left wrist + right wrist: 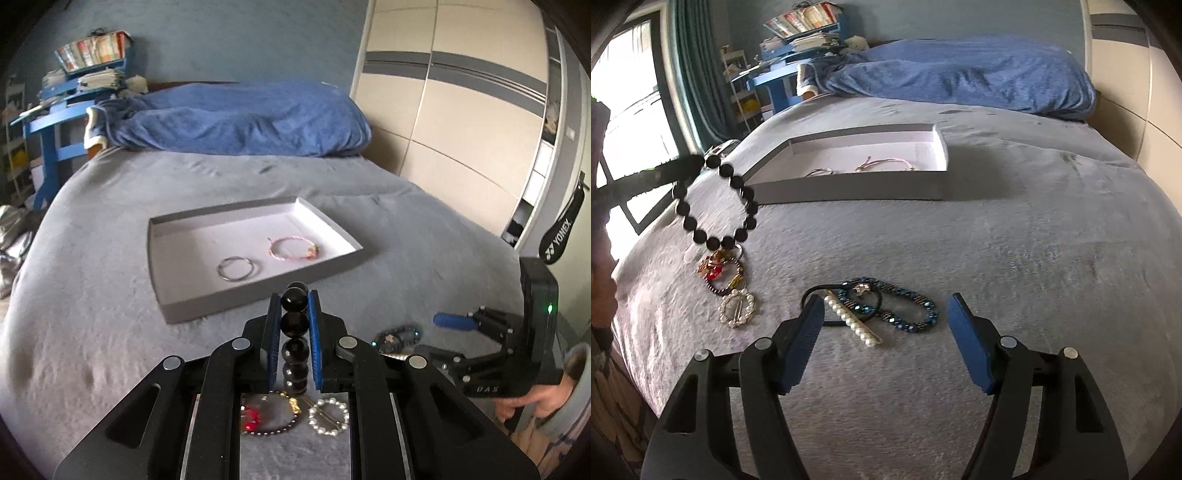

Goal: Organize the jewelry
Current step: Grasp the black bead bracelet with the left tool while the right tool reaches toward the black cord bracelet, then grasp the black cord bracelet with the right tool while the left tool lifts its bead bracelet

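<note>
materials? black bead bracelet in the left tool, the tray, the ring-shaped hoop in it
Black bead bracelet: glossy round beads with sharp highlights, likely polished stone or glass; can't tell which.
Tray: matte grey walls, white inside, crisp folded corners; looks like cardboard.
Hoop: thin, silvery, shiny; probably metal.

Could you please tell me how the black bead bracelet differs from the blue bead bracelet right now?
The black bead bracelet hangs in the air, pinched by the left tool; the blue bead bracelet lies flat on the grey blanket, ahead of the open right tool. The black one has large plain round beads; the blue one has small sparkling beads. Neither is in the tray.
</note>
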Demonstrator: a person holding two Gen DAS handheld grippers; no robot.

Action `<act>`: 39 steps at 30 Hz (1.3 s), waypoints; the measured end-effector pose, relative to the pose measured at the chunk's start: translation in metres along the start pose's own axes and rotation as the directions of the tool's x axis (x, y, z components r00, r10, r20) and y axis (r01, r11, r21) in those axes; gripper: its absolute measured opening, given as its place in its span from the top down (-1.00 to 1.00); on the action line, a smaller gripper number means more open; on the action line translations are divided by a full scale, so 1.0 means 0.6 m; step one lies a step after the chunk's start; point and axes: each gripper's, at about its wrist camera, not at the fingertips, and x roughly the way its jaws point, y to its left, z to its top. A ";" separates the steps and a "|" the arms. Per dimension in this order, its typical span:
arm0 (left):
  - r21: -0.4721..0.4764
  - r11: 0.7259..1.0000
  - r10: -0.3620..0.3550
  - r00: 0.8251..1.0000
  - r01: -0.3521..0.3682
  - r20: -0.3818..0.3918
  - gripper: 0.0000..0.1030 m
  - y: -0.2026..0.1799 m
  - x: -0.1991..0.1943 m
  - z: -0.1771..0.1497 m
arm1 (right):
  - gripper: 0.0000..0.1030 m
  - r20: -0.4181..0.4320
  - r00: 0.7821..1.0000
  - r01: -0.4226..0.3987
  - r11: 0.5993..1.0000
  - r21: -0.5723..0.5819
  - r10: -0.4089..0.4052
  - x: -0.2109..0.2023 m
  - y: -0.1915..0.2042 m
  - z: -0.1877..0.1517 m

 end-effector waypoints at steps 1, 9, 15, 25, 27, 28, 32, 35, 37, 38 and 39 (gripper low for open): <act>-0.003 1.000 0.003 1.000 -0.003 0.004 0.71 0.002 -0.003 0.001 | -0.17 -0.010 1.000 -0.008 1.000 -0.009 0.008 0.003 0.004 -0.002; 0.000 1.000 0.007 1.000 -0.007 0.006 0.71 0.006 -0.010 -0.001 | -0.18 -0.048 0.998 -0.041 0.999 -0.033 0.039 0.022 0.029 0.000; 0.002 1.000 0.014 1.000 -0.014 -0.002 0.71 0.019 -0.019 -0.014 | -0.04 -0.066 0.998 -0.020 0.999 -0.026 0.018 0.046 0.038 0.010; -0.013 1.000 0.026 1.000 -0.026 -0.006 0.71 0.040 -0.024 -0.026 | 0.18 -0.106 0.994 0.003 1.000 0.026 -0.001 0.071 0.020 0.018; -0.010 1.000 0.026 1.000 -0.026 -0.006 0.71 0.040 -0.024 -0.026 | 0.29 -0.111 0.994 -0.016 0.999 0.046 0.021 0.077 0.015 0.019; -0.007 1.000 0.025 1.000 -0.025 -0.007 0.71 0.039 -0.024 -0.026 | 0.42 -0.112 0.993 -0.025 0.998 0.052 0.031 0.078 0.013 0.020; -0.002 1.000 0.023 1.000 -0.023 -0.004 0.71 0.037 -0.024 -0.025 | 0.79 -0.091 0.994 -0.048 0.997 0.061 0.054 0.070 0.009 0.022; -0.001 1.000 0.022 1.000 -0.022 -0.002 0.71 0.034 -0.024 -0.024 | 0.80 -0.049 0.996 -0.070 0.995 0.067 0.073 0.054 0.007 0.024; 0.002 1.000 0.020 1.000 -0.020 -0.001 0.71 0.031 -0.024 -0.022 | 0.81 -0.014 0.996 -0.084 0.993 0.080 0.085 0.040 0.004 0.029; 0.003 1.000 0.020 1.000 -0.020 -0.001 0.71 0.030 -0.023 -0.022 | 0.81 0.006 0.996 -0.091 0.992 0.087 0.091 0.033 0.002 0.031; 0.004 1.000 0.019 1.000 -0.019 0.000 0.71 0.029 -0.024 -0.021 | 0.81 0.029 0.995 -0.101 0.990 0.096 0.099 0.024 -0.001 0.033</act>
